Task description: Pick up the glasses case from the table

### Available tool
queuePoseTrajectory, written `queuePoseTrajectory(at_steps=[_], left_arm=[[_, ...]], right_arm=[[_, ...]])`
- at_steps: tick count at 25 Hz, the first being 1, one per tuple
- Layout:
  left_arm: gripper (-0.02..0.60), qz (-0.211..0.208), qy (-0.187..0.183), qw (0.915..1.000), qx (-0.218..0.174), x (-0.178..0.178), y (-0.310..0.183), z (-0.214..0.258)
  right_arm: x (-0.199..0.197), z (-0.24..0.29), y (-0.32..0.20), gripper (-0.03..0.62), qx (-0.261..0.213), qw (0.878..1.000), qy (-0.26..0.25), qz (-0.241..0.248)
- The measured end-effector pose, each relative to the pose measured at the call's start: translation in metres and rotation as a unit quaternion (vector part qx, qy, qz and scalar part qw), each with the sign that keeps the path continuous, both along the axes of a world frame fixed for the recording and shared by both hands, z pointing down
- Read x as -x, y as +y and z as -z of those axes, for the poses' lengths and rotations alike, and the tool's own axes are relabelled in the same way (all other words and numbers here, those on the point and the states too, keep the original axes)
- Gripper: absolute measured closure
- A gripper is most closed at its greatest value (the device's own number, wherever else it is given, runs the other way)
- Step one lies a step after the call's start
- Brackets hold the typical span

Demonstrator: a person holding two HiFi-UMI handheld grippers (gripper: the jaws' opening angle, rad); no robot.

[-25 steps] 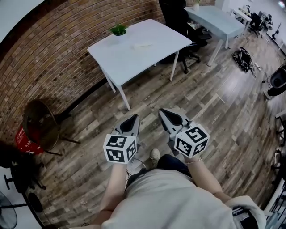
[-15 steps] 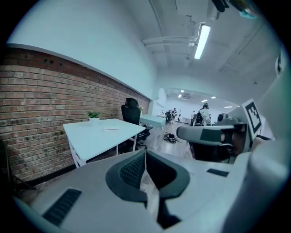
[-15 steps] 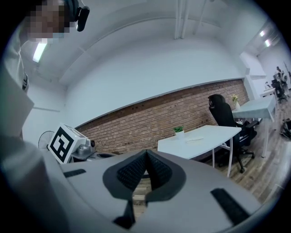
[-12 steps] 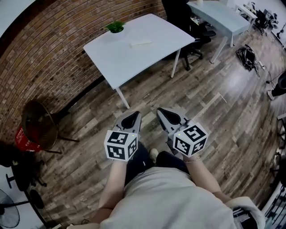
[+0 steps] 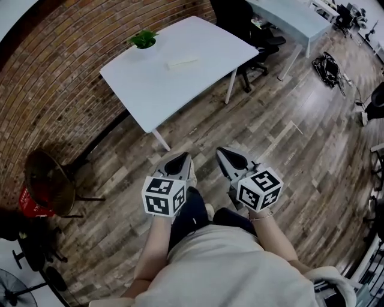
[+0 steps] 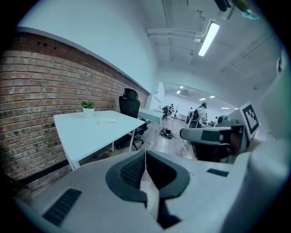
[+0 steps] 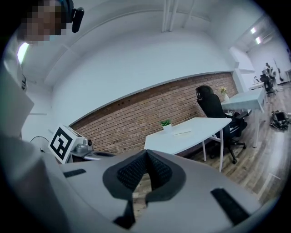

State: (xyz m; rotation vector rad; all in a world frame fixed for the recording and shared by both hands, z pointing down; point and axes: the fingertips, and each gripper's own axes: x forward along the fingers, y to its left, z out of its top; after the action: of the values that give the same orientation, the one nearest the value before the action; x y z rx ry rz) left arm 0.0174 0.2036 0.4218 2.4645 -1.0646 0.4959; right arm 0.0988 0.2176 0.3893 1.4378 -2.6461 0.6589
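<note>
A flat white glasses case point(image 5: 182, 60) lies on the white table point(image 5: 162, 90) by the brick wall, near a small potted plant point(image 5: 143, 40). The same case point(image 6: 108, 121) shows as a thin pale slab in the left gripper view, and the case point(image 7: 182, 133) shows again in the right gripper view. My left gripper point(image 5: 179, 159) and right gripper point(image 5: 223, 157) are held side by side over the wooden floor, well short of the table. Both are shut with nothing between the jaws. Each points toward the table.
A black office chair point(image 5: 243, 24) stands behind the table, beside a second light table point(image 5: 288, 18). A round brown chair point(image 5: 51, 180) sits at the left by the wall. Bags and cables point(image 5: 327, 66) lie on the floor at the right.
The table has come closer and shifted left in the head view as the person walks toward it. Both grippers stay shut and keep their places side by side.
</note>
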Motion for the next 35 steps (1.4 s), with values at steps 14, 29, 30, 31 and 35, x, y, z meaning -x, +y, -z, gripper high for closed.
queuePoseTrajectory(at_steps=[14,29,30,31,35], left_arm=[[0.572,0.002,0.023,0.9997,-0.006,0.020,-0.188,0.002],[0.572,-0.048,0.012,0.9986,-0.016,0.040,-0.371,0.019],[0.572,-0.050,0.014,0.9985,-0.016,0.039,-0.377,0.020],[0.572,-0.054,0.016,0.9983,-0.015,0.038,-0.381,0.019],[0.572,-0.062,0.021,0.9978,0.003,0.033,-0.385,0.004]], right_arm=[[0.028,0.007,-0.177,0.595,-0.016,0.998,0.044,0.032],[0.057,0.024,-0.354,0.594,-0.032,0.998,0.048,0.018],[0.057,0.023,-0.359,0.594,-0.030,0.998,0.050,0.014],[0.056,0.021,-0.362,0.594,-0.026,0.998,0.052,0.012],[0.054,0.010,-0.369,0.594,-0.006,0.998,0.054,0.013]])
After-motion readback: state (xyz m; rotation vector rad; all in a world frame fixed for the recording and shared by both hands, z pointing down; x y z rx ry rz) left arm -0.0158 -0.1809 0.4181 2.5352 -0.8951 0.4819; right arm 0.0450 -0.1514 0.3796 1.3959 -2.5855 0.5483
